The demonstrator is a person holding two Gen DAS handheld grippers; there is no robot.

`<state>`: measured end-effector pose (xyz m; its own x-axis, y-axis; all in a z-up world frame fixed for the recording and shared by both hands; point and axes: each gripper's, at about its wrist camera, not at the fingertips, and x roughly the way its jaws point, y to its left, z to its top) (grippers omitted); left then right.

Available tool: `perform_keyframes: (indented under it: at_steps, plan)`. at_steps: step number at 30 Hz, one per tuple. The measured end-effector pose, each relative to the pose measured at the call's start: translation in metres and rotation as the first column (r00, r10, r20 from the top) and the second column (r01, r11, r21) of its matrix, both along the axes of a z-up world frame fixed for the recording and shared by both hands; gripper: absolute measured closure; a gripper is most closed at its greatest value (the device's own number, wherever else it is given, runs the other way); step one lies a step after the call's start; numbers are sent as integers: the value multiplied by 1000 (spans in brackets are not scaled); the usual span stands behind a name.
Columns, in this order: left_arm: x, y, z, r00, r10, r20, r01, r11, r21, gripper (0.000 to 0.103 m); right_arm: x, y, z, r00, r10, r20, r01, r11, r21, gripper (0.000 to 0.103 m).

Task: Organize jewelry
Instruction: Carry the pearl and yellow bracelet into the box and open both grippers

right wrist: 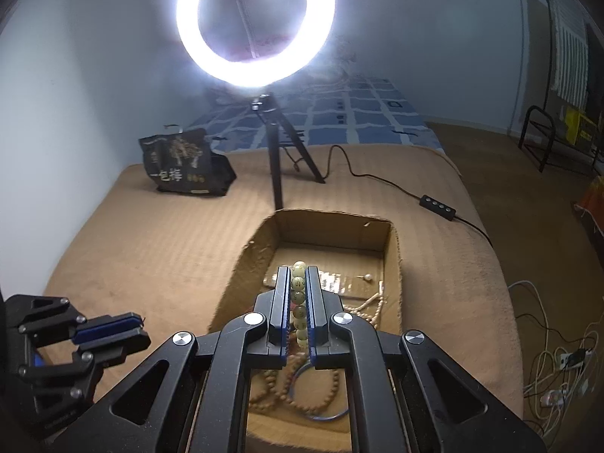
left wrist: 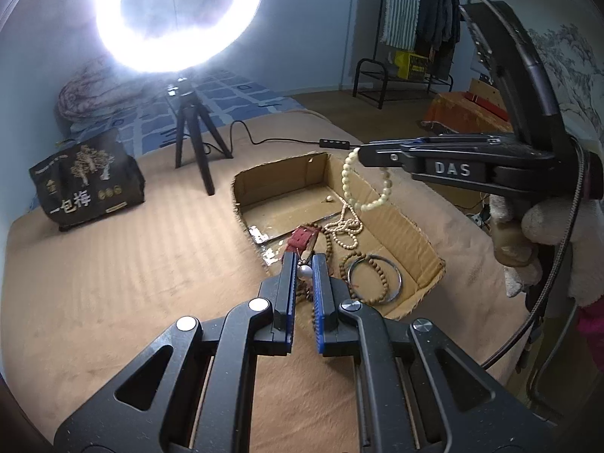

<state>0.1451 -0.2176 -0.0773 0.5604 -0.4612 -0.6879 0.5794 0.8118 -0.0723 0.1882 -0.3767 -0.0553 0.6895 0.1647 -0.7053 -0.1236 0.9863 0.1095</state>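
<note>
Ring light (right wrist: 255, 22) on tripod (right wrist: 277, 151) glares against pale blue wall (right wrist: 75, 75). Tan blanket (left wrist: 113, 283) over blue checked sheet (right wrist: 370, 120). Wood floor (right wrist: 509, 188), clothes rack (left wrist: 422, 26), cables (right wrist: 558, 358) at right.

tongs (left wrist: 304, 270): black, blue pads | silver screws | "DAS" marking (right one) | white glove (left wrist: 558, 226)

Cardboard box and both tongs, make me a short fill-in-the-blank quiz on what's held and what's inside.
1. The right tongs are shut on a pale ____ bracelet.
2. The left tongs pinch a small ____ earring.
3. The silver bangle lies inside the ____ box.

Missing words: beaded; pearl; cardboard
</note>
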Motion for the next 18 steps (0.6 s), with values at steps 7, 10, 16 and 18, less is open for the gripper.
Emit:
perform_keyframes:
  at_steps: [7, 10, 16, 18]
  plan:
    - [11, -18, -12, 1000, -14, -15, 14, 1000, 10, 97, 18, -13, -15, 1000, -23, -18, 24, 1000, 14, 97]
    - [17, -21, -18, 1000, -11, -26, 11, 1000, 11, 97, 24, -17, -22, 999, -28, -28, 29, 999, 19, 97]
    - [24, -25, -26, 999, -13, -44, 14, 1000, 12, 97, 30, -18, -31, 999, -22, -45, 23, 999, 27, 97]
    - [24, -26, -27, 999, -17, -45, 18, 1000, 13, 97, 32, -18, -34, 999, -18, -50, 19, 999, 29, 97]
